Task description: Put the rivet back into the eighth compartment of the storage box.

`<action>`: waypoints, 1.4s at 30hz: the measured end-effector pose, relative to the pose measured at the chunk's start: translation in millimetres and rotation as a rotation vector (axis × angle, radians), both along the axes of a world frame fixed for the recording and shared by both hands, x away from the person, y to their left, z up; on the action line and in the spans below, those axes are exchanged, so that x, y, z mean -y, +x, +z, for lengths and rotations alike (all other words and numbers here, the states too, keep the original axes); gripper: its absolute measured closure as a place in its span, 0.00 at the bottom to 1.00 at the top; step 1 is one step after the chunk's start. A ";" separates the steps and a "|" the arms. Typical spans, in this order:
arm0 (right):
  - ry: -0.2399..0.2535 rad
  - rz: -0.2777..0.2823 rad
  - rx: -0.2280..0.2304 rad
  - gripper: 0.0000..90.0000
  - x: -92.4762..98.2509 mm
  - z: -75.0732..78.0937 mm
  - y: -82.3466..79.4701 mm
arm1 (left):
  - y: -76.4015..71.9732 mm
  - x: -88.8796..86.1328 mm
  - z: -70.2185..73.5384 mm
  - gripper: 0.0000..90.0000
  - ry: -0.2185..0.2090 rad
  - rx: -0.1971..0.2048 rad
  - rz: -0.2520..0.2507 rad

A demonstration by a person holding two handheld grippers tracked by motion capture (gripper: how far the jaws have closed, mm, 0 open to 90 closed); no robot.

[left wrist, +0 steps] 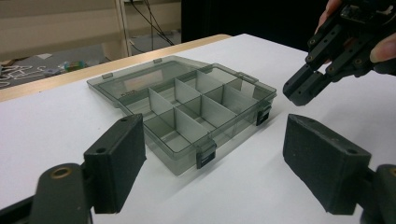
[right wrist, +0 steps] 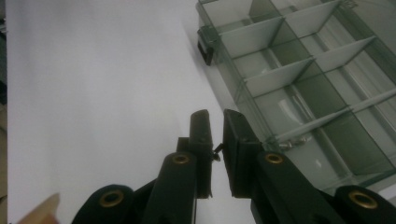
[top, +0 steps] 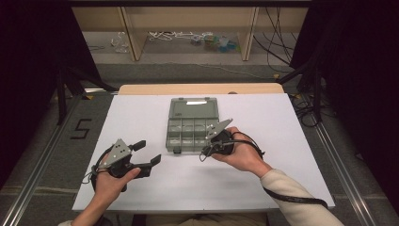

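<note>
Forearms and hands enter from the bottom of the high view. Left tongs (top: 149, 151) stand spread wide and grasp nothing, resting on the white surface (top: 141, 113) well to the left of the organizer box (top: 191, 125). Right tongs (top: 205, 151) sit just beside the box's near right corner. The box lies at the middle of the surface, lid folded flat behind it, so opening appears complete.

Left gripper view: both pads (left wrist: 119, 163) are released, far apart, with the organizer box (left wrist: 187, 107) ahead between them. Its compartments, split by upright dividers, look empty. Two dark latches (left wrist: 206, 155) hang on the near wall. The right tongs (left wrist: 303, 88) hover just beyond the box's right corner.

Right gripper view: the right tongs (right wrist: 215, 135) are nearly clenched, and a very small metal part (right wrist: 216, 152), possibly a screw, appears pinched between them, just outside the box wall (right wrist: 243, 100). Judged from this, filling has hardly begun: the part remains to be dropped into a compartment (right wrist: 322, 93).
</note>
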State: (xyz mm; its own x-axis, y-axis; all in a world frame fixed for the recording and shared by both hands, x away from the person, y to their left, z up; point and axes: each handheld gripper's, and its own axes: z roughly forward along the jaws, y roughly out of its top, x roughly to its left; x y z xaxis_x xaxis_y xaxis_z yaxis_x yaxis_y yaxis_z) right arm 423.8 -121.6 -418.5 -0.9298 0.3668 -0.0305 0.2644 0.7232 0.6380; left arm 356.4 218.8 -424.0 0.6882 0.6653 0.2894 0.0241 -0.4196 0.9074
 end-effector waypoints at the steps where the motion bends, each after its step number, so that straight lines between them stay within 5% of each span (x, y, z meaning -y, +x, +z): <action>1: 0.006 0.004 0.004 0.92 1.0 0.5 1.2 | -0.3 0.2 0.0 0.23 0.000 0.000 0.001; 42: 0.097 -0.127 0.045 0.92 15.3 12.4 21.6 | 0.6 0.6 0.0 0.23 -0.003 -0.001 0.000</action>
